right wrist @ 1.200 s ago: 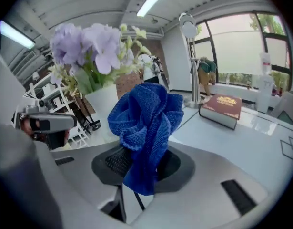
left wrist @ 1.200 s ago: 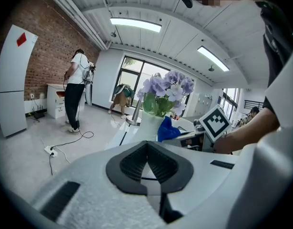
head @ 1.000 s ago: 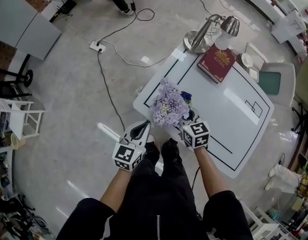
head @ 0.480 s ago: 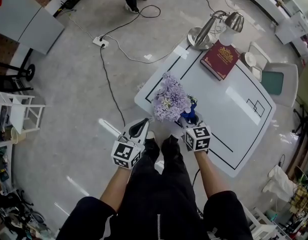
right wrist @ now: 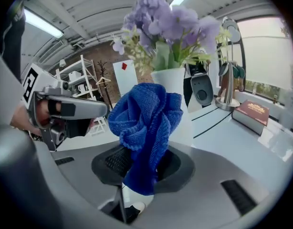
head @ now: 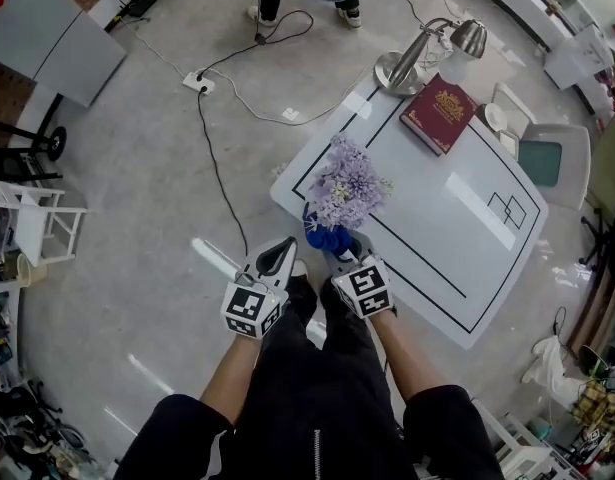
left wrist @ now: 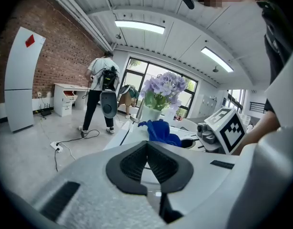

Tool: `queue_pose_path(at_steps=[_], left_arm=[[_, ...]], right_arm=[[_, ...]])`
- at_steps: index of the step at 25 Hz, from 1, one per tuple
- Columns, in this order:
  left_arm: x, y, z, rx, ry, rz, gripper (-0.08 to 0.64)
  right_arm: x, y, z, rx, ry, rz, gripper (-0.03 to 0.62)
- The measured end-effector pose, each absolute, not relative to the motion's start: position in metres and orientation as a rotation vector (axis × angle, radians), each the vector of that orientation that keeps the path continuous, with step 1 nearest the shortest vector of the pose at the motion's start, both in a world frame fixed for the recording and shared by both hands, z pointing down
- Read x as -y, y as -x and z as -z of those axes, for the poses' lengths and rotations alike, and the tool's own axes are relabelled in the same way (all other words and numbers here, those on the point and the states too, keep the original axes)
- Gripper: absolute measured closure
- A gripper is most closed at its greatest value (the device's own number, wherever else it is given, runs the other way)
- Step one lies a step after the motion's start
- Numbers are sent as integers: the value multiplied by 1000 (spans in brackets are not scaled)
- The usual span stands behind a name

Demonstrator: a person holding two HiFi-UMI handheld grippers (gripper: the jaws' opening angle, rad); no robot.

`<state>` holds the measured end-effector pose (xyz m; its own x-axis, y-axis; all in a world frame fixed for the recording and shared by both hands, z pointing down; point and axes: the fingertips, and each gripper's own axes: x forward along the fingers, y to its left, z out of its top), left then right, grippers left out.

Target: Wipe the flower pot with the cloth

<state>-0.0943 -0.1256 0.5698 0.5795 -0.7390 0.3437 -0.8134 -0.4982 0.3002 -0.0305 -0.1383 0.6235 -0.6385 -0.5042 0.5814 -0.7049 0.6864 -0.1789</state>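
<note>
The flower pot (right wrist: 169,77) stands on the table's (head: 457,218) near-left corner. The cloth (head: 325,236) sits in your right gripper (head: 339,253), just before the pot. Your left gripper (head: 284,252) is off the table edge, left of it. Far end: book (head: 447,115), lamp (head: 392,73).

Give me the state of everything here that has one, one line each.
left gripper, shut, empty.
right gripper, shut on the blue cloth.
blue cloth, bunched up, pinched between the jaws.
flower pot, upright, holding purple flowers.
red book, closed, lying flat.
desk lamp, standing upright.

Red book (head: 439,116) beside desk lamp (head: 393,74)
</note>
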Motion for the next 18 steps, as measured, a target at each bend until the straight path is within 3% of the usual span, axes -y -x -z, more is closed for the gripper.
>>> queue_pose_path(at_steps=[6,12,18], left_arm=[[121,134,-575,1346,-2320,-204,555],[117,170,-577,1411,-2272,-173,555],[115,203,-573,1469,-2238,-152,555]], right_arm=[[146,23,-670,2191,-1074,-871,482],[130,61,-656,2191,-980,-595,482],[171,104,-623,2295,-1141,-677,482]])
